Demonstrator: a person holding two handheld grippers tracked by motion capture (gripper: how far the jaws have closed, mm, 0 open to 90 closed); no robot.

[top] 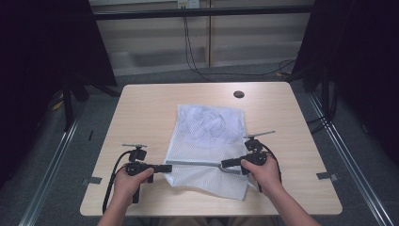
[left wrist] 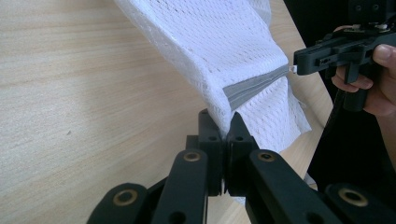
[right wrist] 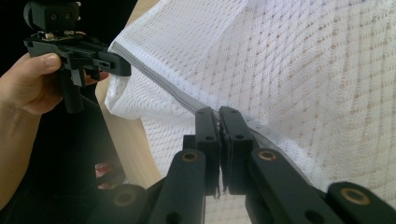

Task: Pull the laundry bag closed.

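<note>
A white mesh bag (top: 209, 143) with a grey zipper strip (top: 197, 163) lies on the wooden table (top: 141, 113), with a pale garment inside its far half. My left gripper (top: 167, 167) is shut on the zipper's left end; in the left gripper view the jaws pinch the mesh bag (left wrist: 219, 51) where the grey zipper strip (left wrist: 252, 88) begins. My right gripper (top: 226, 164) is shut on the zipper's right end; in the right gripper view the jaws clamp the grey zipper strip (right wrist: 163, 84) of the mesh bag (right wrist: 299, 70). The strip is stretched between the two grippers.
A round dark cable hole (top: 238, 94) sits near the table's far edge. Bare tabletop lies to the left and right of the bag. Black curtains and stands flank the table, and cables hang at the back wall.
</note>
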